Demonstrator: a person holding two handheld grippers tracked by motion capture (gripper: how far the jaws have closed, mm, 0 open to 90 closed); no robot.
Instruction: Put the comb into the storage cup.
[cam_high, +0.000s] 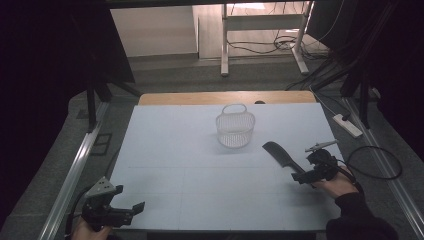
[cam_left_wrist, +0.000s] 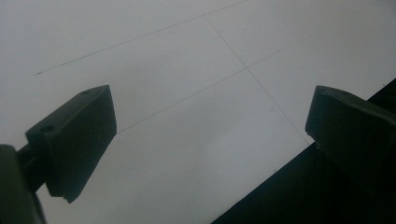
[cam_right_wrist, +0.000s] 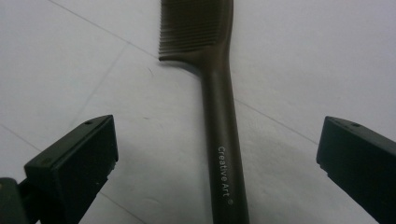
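High view: 1 comb (cam_high: 280, 154), 1 basket (cam_high: 235, 125), probably wire.

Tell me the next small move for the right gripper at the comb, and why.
Probably close the right gripper on the comb's handle. Its jaws stand wide open, one on each side of the handle, and the comb lies flat on the table between them, not yet held. The basket stands apart, farther back.

The comb (cam_right_wrist: 219, 116) runs off the right gripper view, top and bottom; its handle's small print is blurry.
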